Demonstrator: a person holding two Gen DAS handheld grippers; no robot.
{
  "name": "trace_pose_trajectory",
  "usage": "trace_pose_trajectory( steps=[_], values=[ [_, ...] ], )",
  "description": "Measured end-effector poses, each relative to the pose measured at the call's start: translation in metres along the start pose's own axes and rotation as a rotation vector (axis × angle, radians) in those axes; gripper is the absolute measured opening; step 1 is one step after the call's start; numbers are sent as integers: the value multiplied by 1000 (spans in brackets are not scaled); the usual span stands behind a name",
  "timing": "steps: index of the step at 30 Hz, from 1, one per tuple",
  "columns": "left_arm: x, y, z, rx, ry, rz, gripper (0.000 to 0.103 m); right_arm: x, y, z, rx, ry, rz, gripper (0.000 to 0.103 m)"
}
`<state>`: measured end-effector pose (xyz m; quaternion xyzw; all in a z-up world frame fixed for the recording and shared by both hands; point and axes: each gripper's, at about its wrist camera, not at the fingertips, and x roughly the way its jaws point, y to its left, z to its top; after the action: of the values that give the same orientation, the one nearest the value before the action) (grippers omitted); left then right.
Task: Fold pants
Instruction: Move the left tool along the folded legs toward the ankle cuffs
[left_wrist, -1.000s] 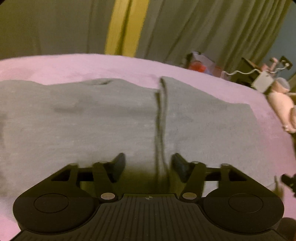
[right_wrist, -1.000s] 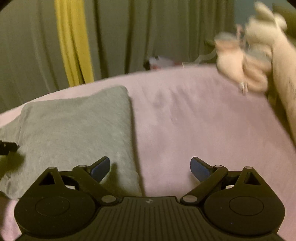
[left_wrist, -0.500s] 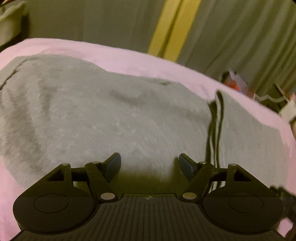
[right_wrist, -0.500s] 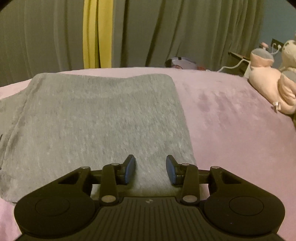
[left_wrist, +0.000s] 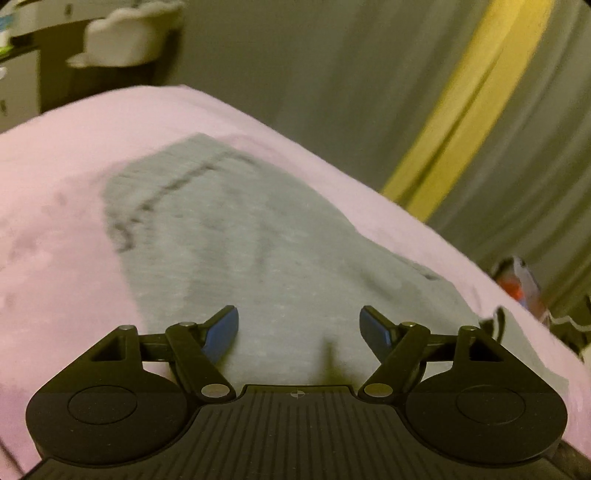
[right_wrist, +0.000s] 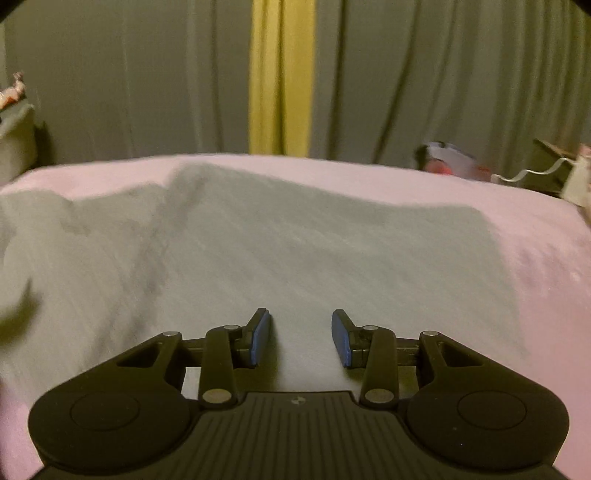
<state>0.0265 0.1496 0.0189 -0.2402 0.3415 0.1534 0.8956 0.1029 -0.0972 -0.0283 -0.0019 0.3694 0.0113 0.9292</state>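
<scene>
While both views tilt down over the bed, the left hand-held gripper (left_wrist: 299, 328) sits nearest in its own view, its blue pads wide apart and the jaws opening, with nothing pinched between them; only flat grey cloth lies below the gap. The right hand-held gripper (right_wrist: 301, 338) has its jaws part-way apart, the pads clear of the fabric under them, gripping nothing. Just beyond both sets of fingers lie the grey pants (right_wrist: 295, 258), spread flat on the pink bed cover (right_wrist: 546, 266); in the left view the pants (left_wrist: 258, 240) show a dark seam line toward their far end, blurred. Past the bed hang grey-green curtains (right_wrist: 388, 81) with a yellow strip (right_wrist: 282, 77) between them. At the right edge some small objects sit beside the bed, too blurred to name.
</scene>
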Motion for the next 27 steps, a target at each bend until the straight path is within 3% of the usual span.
trace_pose_trajectory(
  steps=[3,6,11,14,19,21,22,23,27],
  values=[
    [-7,16,-3,-65,-18,-29,84,25,24,26,-24,-3,9,38],
    [3,27,-2,-156,-4,-84,84,53,40,49,-30,9,-44,38],
    [22,31,-1,-200,30,-37,84,71,40,70,31,48,-72,40],
    [21,34,-2,-218,20,-37,84,53,36,56,19,33,-35,41],
    [20,54,1,-328,-25,-23,85,-7,33,-28,-92,-10,-7,53],
    [21,71,5,-422,-32,-7,85,-28,28,-50,-123,3,-24,67],
    [21,78,6,-457,-34,6,85,-35,25,-55,-126,19,-39,72],
    [22,85,7,-487,-32,19,85,-40,22,-53,-119,34,-59,85],
    [27,113,10,-583,-20,64,85,-47,5,-41,-11,68,-117,89]
  ],
)
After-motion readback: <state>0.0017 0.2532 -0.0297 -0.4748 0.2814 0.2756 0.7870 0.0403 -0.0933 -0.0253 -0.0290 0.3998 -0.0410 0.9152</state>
